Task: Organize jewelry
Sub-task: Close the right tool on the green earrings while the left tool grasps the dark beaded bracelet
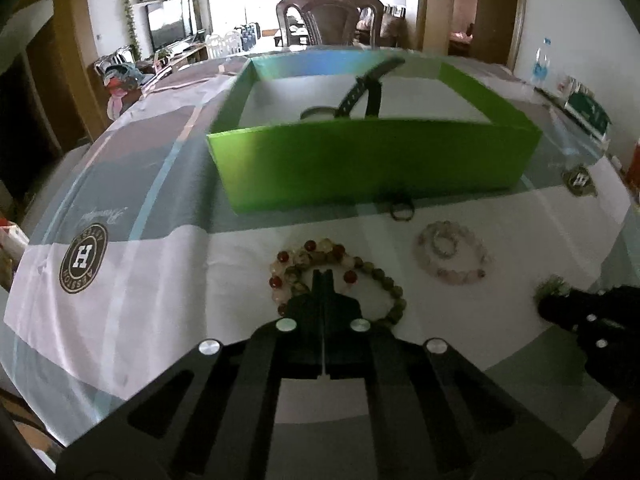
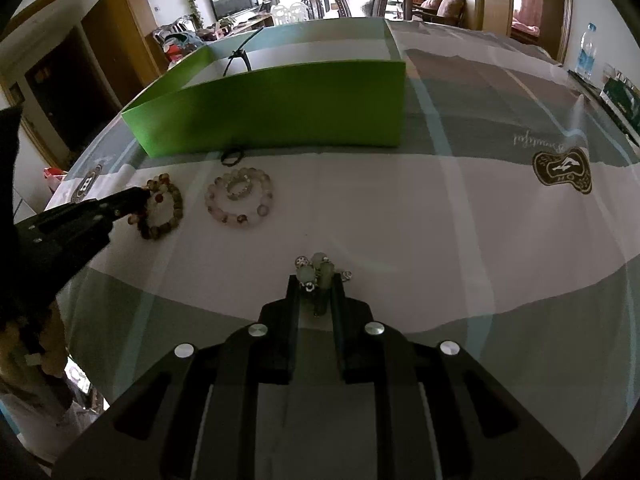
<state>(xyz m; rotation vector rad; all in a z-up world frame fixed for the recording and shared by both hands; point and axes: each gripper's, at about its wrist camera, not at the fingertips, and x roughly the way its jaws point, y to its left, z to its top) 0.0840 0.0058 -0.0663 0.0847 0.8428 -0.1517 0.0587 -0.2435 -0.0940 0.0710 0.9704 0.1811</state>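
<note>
Right tongs (image 2: 316, 280): narrowed on a pale green bracelet (image 2: 318, 272), above the counter (image 2: 440, 220).
Left tongs (image 1: 322, 276): pressed together, tips on the red-and-olive beads (image 1: 360, 264); grip uncertain.
Next move: box (image 2: 280, 108) lies straight ahead of both.
Loose: pink bracelet (image 1: 452, 254), ring (image 1: 401, 209).
Box contents: dark watch (image 1: 360, 92), bangle (image 1: 316, 113).

Left tool (image 1: 322, 276) closed tight, right tool (image 2: 316, 284) clamped, both low

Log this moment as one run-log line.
left gripper: shut on red-bead bracelet | right gripper: shut on green bracelet | box: watch inside
</note>
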